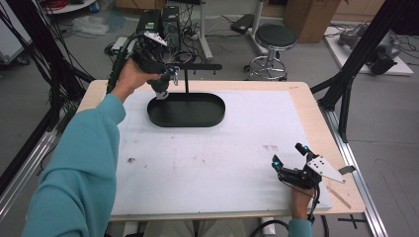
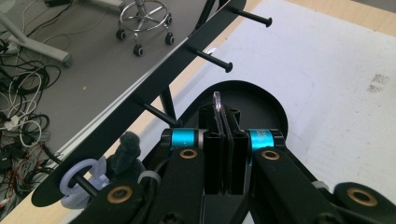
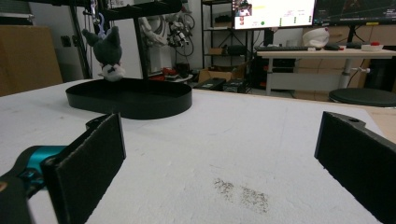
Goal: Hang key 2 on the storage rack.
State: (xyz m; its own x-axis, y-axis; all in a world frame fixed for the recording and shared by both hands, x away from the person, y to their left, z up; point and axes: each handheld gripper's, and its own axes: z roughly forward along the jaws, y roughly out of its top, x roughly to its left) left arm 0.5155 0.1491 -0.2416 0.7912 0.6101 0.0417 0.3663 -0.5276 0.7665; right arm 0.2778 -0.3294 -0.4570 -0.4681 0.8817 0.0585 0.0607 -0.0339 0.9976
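We are looking first at the left claw (image 1: 165, 81), which is pressing its jaws tight together on a thin clear strip (image 2: 217, 100) that is sticking up between them. It is hanging over the left end of the black tray (image 1: 207, 116), up at the far side of the desk (image 1: 207, 158). Just beside it, a pale purple ring (image 2: 77, 179) is sitting on the last peg of the black rack bar (image 2: 154, 79), and a small grey plush cat (image 3: 108, 53) is dangling from that ring over the tray's end. In the left claw view, two more pegs farther along the bar are standing bare. A hand in a teal sleeve (image 1: 84, 168) is holding this claw. The right claw (image 1: 288, 154) is resting near the right front corner of the desk, well apart from the tray, with its jaws spread wide and nothing between them. A dark smudge (image 3: 240, 193) is marking the white desk top in front of it.
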